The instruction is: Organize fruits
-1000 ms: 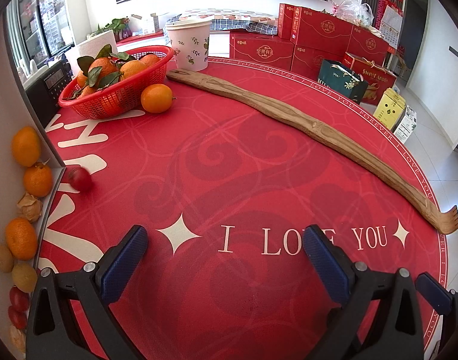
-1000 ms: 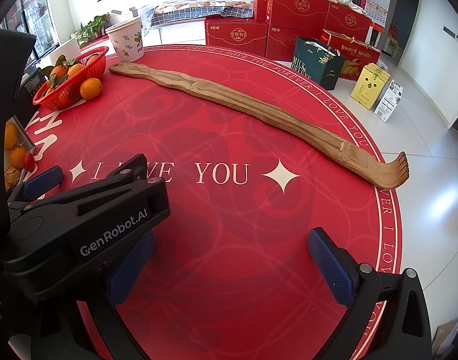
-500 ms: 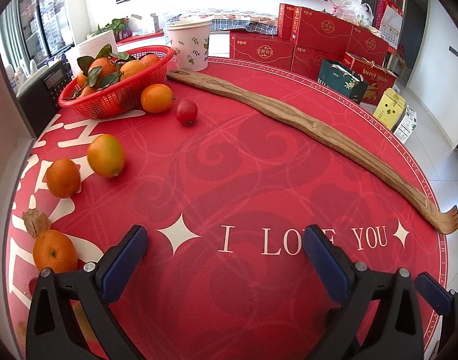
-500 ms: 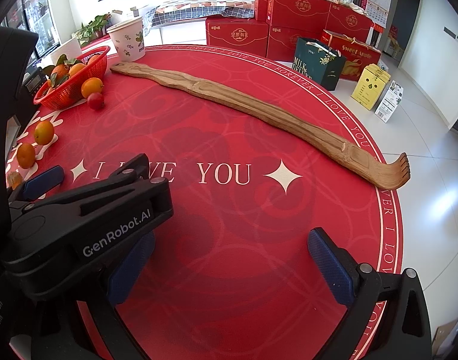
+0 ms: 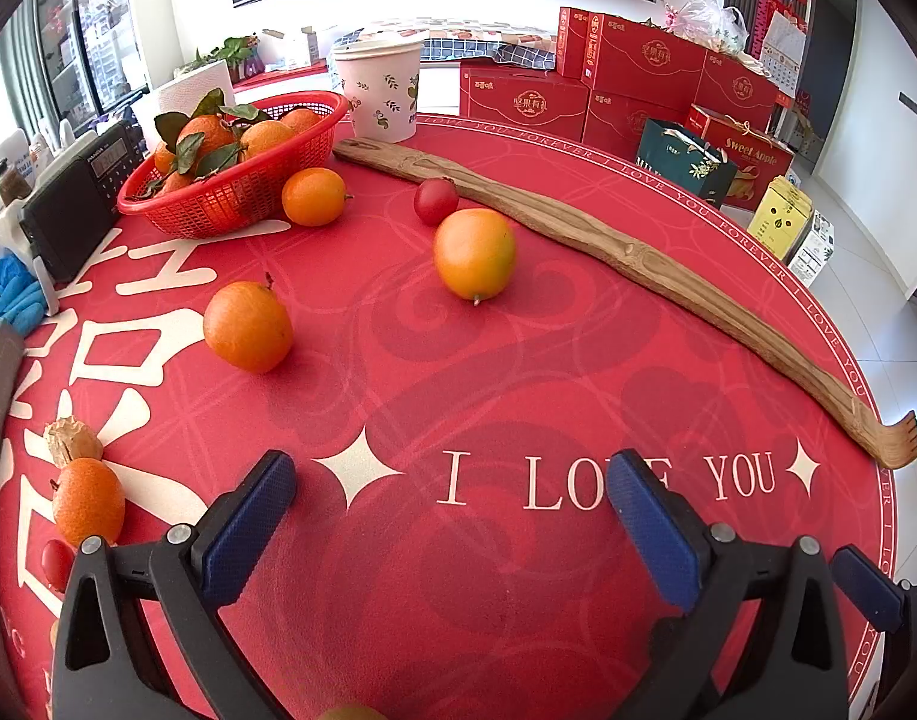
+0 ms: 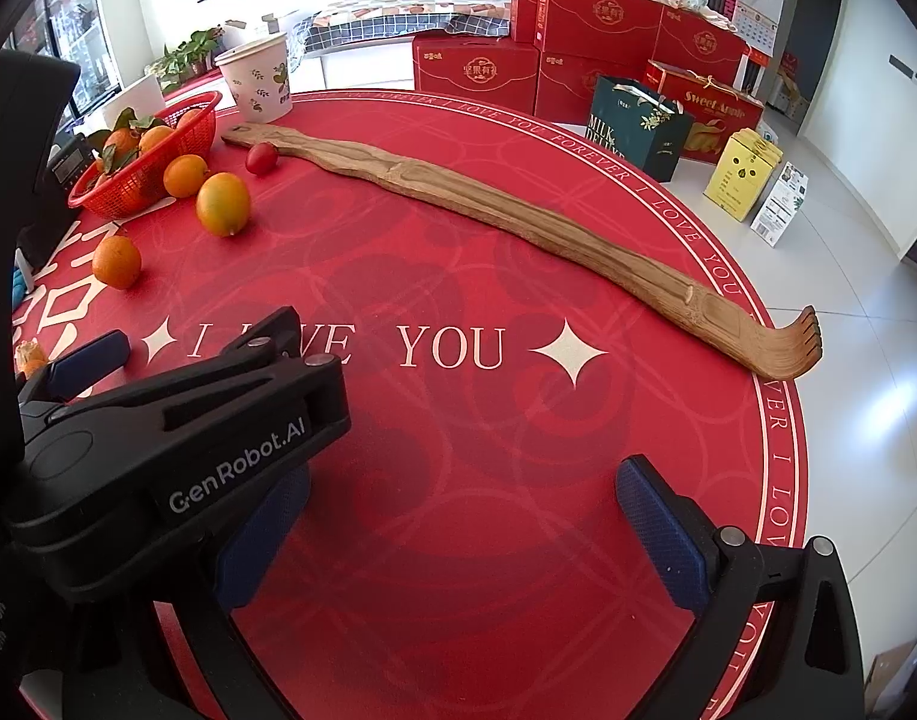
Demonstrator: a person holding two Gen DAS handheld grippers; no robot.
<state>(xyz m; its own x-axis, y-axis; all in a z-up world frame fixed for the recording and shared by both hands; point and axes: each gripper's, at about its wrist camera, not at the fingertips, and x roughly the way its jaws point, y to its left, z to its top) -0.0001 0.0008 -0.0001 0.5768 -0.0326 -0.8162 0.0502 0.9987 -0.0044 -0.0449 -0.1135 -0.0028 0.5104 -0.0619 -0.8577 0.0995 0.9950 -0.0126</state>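
Left gripper (image 5: 452, 525) low over the red tablecloth (image 5: 458, 396), jaws spread wide, nothing between them. Right gripper (image 6: 458, 531) just beside it on the right, also wide and empty; the left unit's black body blocks much of the right camera's lower left. Loose fruit all lies ahead and left of both grippers. Nearest the left one: a small orange (image 5: 88, 501) by its left finger, with a dried husk (image 5: 68, 441) touching it and a small red fruit (image 5: 56, 561) just below. Farther out, a round orange (image 5: 248, 327) ahead-left, then a larger orange-yellow fruit (image 5: 474, 253) almost straight ahead, stem end pointing down toward the gripper. Behind it a red cherry tomato (image 5: 435, 200) sits close against the long wooden backscratcher (image 5: 638, 258), which runs diagonally from far left to near right. 1 more orange (image 5: 312, 196) rests against the red basket (image 5: 230, 198), already piled with leafy oranges, at far left beside a paper cup (image 5: 377, 90). Judgement: left hand is clearly nearer every loose fruit and the basket; first pick not yet begun.
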